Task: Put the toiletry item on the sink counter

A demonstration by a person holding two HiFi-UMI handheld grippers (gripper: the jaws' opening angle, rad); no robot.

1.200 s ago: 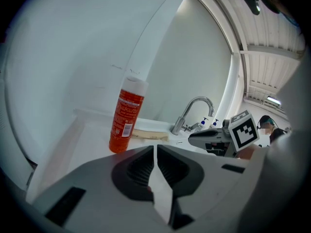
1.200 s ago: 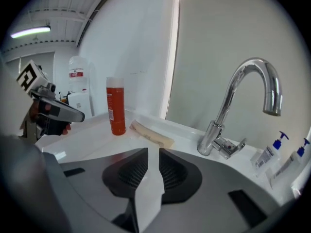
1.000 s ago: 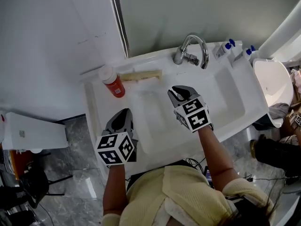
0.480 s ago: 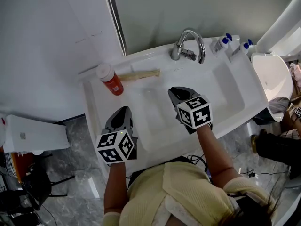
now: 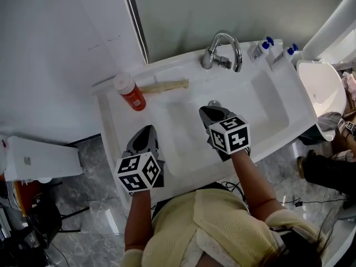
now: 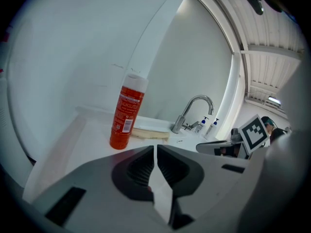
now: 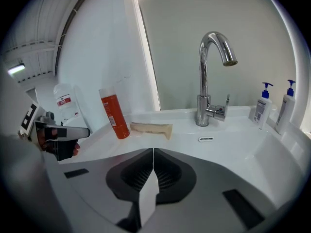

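An orange bottle with a white cap (image 5: pixel 130 93) (image 6: pixel 127 116) (image 7: pixel 114 112) stands upright on the white sink counter (image 5: pixel 111 118) at the back left corner. A beige bar-like item (image 5: pixel 164 85) (image 7: pixel 151 129) lies next to it along the back ledge. My left gripper (image 5: pixel 146 137) (image 6: pixel 155 152) hovers over the counter's front left, jaws together and nothing between them. Over the basin (image 5: pixel 261 107) my right gripper (image 5: pixel 212 112) (image 7: pixel 152 155) has its jaws together too, holding nothing. Both grippers are well short of the bottle.
A chrome faucet (image 5: pixel 222 52) (image 7: pixel 212 79) rises at the back middle. Two white pump bottles with blue tops (image 5: pixel 266 50) (image 7: pixel 274 109) stand at the back right. A white toilet (image 5: pixel 321 96) is to the right, a white box (image 5: pixel 33 157) on the floor at left.
The right gripper's jaws have come together. Both grippers stayed over the sink front, with only a slight shift of the whole view.
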